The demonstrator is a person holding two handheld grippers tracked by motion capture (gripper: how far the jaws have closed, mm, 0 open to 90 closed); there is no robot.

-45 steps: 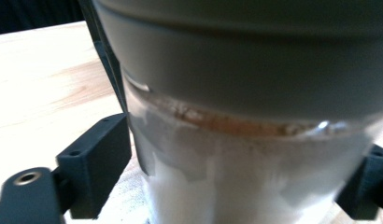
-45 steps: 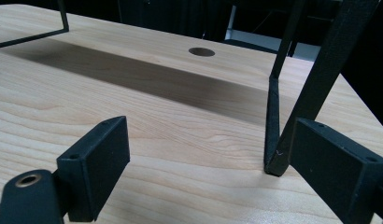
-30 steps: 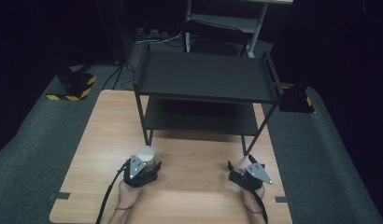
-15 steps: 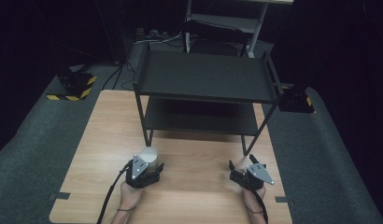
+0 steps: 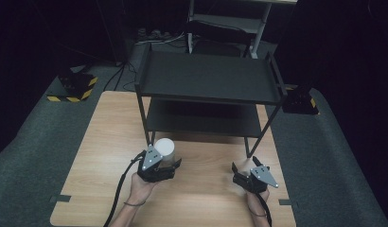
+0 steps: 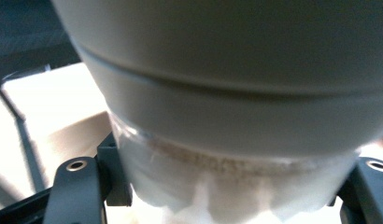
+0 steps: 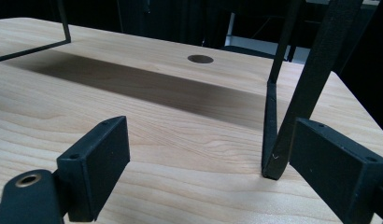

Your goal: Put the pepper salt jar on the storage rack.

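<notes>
A white, round container (image 5: 164,148) with a pale lid is held above the wooden table (image 5: 102,142), just in front of the black rack's left front leg. My left gripper (image 5: 164,163) is shut on it. In the left gripper view the container (image 6: 227,93) looms very close, its translucent lower body pressed between the two black jaws of the gripper (image 6: 222,198). My right gripper (image 5: 237,175) rests low at the table's front right, open with nothing in it. In the right gripper view its jaws (image 7: 217,179) stand wide apart over bare wood.
A black two-tier metal rack (image 5: 208,78) stands across the middle of the table; its right front leg (image 7: 273,140) is close ahead of my right gripper. A round hole (image 7: 200,59) is in the tabletop farther off. Grey carpet surrounds the table.
My left gripper has lifted the white container off the table, and it sits higher in the high view. The right gripper has stayed where it was.
</notes>
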